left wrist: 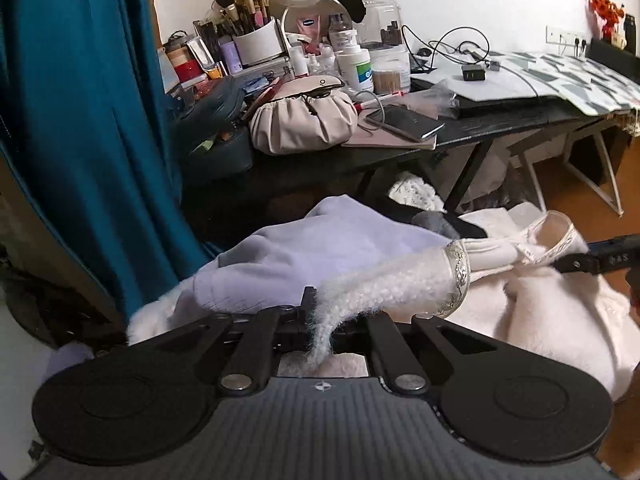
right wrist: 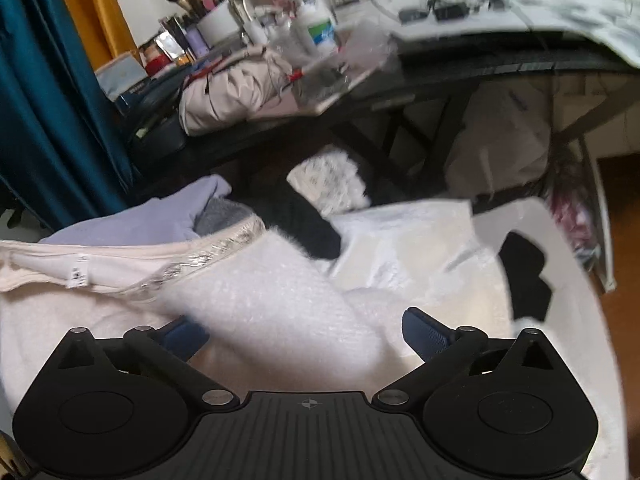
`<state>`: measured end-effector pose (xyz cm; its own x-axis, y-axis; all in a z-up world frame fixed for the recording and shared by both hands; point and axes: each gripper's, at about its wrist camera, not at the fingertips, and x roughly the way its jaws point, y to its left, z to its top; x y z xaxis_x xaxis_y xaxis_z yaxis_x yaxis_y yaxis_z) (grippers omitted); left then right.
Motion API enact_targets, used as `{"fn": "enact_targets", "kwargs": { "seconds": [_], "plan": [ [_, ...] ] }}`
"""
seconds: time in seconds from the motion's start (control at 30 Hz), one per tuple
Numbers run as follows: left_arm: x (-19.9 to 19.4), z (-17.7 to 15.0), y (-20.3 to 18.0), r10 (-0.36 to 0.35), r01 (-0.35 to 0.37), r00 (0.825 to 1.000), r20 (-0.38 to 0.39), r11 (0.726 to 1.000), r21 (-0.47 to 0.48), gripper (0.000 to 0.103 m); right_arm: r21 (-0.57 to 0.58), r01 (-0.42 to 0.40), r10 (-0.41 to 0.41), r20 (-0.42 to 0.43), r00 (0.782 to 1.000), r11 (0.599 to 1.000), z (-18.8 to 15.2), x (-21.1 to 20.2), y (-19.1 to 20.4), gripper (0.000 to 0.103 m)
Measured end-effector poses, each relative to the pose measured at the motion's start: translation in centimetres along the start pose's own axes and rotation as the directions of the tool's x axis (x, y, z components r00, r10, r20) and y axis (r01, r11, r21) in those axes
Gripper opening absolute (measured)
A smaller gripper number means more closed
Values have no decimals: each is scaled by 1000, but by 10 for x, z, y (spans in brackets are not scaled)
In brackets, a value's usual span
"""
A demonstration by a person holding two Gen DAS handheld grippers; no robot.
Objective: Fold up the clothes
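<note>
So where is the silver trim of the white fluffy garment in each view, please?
Left wrist view: the silver trim curves right of centre, just above the left tool, which is shut on the white fluffy garment.
Right wrist view: it runs diagonally at left of centre, above the open right tool.
Shared landmark: the lavender cloth behind the trim.
</note>
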<state>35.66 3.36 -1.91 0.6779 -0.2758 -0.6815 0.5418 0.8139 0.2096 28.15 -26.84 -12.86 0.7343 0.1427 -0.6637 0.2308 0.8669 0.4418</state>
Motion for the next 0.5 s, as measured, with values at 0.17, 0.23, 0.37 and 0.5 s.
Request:
{"fn": "enact_targets", "kwargs": {
  "seconds": [0.17,0.23,0.37,0.5],
  "plan": [
    [2,-5,7,7,-7,1000,-12,1000,-19,6,-34,-71,71,-12,997,997,-7,-15,14,21],
    [1,-10,15,-2,1,1000,-23,998,-60,6,-54,-87,88,15,996,995,-14,-33,21,13],
    [7,-28,29,-7,0,999,-53,993,-117,6,-83,-101,104,23,994,991,-35,-71,42,10],
    [20,-42,40,-19,2,995,-101,986,-166,6,3,-94,94,-9,996,996,-54,-91,54,18]
  ]
}}
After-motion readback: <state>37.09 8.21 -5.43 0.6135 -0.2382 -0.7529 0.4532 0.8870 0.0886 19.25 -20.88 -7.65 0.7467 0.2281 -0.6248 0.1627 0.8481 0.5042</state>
